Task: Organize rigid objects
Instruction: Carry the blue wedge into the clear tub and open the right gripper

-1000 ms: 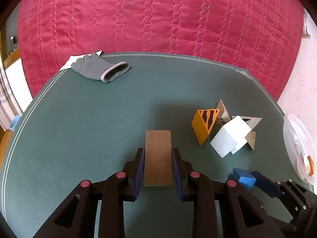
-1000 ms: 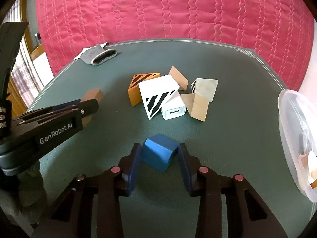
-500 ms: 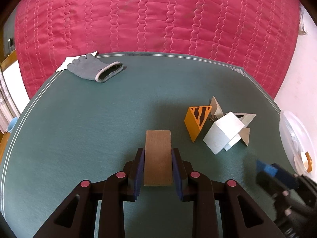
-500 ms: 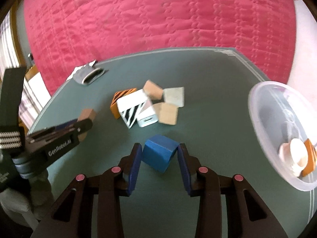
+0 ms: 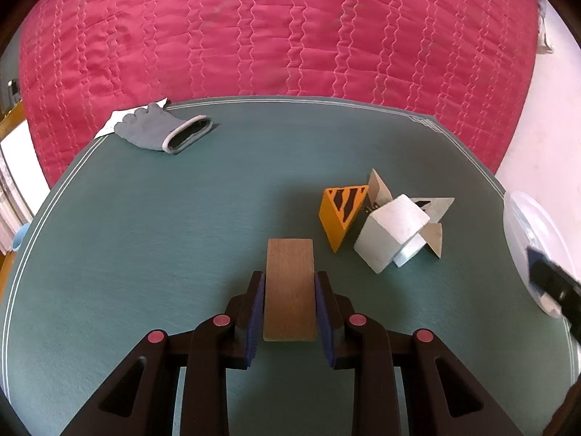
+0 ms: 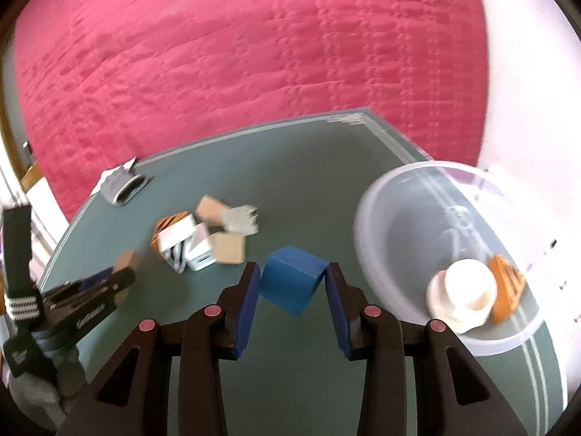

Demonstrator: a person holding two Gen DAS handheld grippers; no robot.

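We see the pink quilted cover (image 5: 276,32) behind the green mat (image 5: 145,225), then the clear plastic bowl (image 6: 392,218) at the mat's right edge, holding a white piece (image 6: 463,290) and an orange striped piece (image 6: 506,287). A cluster of blocks (image 5: 385,225) sits mid-mat, a grey glove (image 5: 159,132) far back. Our left gripper (image 5: 289,301) is clamped on a flat wooden block (image 5: 289,287); our right gripper (image 6: 292,283) pinches a blue cube (image 6: 290,283) beside the bowl.

A quilted pink cover (image 5: 276,32) fills the back from ten to two o'clock. A pale wall (image 5: 537,116) shows at three. Daylight enters at nine.
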